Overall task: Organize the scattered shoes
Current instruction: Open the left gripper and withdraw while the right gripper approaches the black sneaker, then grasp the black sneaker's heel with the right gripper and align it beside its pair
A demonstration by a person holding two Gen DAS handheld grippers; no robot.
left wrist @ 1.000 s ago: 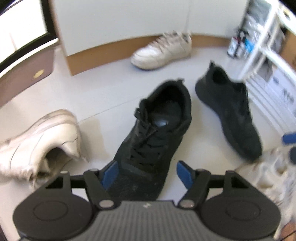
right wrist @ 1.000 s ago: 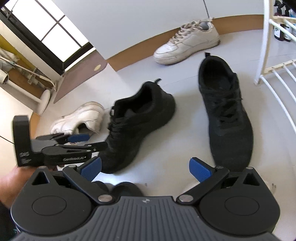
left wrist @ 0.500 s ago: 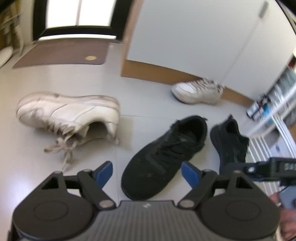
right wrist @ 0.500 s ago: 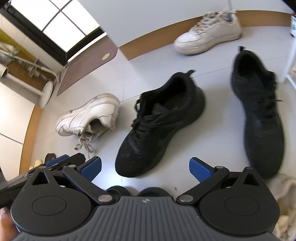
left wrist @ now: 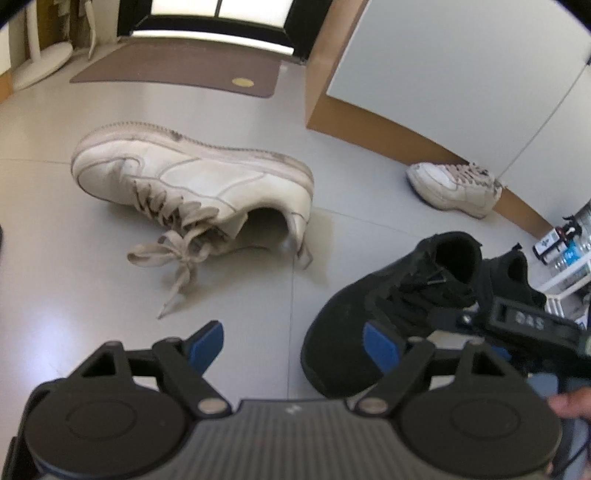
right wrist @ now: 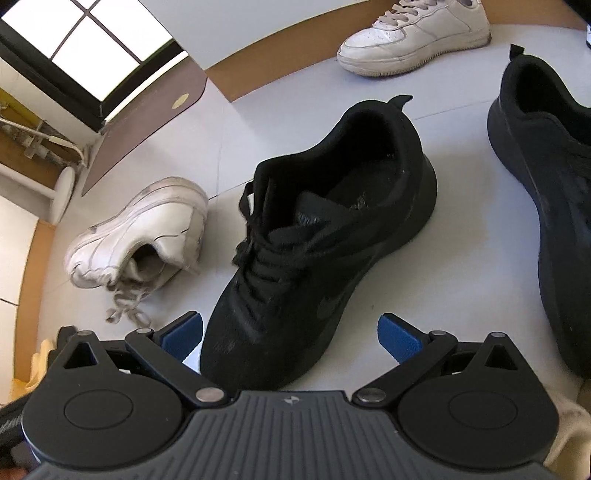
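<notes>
While the near black shoe [right wrist: 317, 266] lay upright on the grey floor [right wrist: 461, 236] with its toe toward the camera, the right gripper [right wrist: 291, 332] had dropped and closed in over it since a second earlier, so that the toe now sat between its two blue pads [right wrist: 397, 336], which stood spread wide and did not visibly press on the shoe. The left gripper [left wrist: 293, 341] had rolled and swung away from that shoe toward the left; its jaws had just been opening and stood wide with nothing between them, only bare floor, the black toe just to the right of the right-hand pad. Ahead of it, further left, the tipped white sneaker [left wrist: 192, 181] lay on its side, laces trailing toward the camera. The second black shoe [right wrist: 546, 206] lay to the right, near its mate but apart from it, and the second white sneaker [right wrist: 413, 33] stood far off against the brown skirting of the wall [left wrist: 461, 74]. A brown mat [left wrist: 177, 70] lay by the window beyond. By my reading, the two hands had split the work: the right lined up to take the black shoe, the left turning toward the white one, and no shoe had yet been gripped or paired.
</notes>
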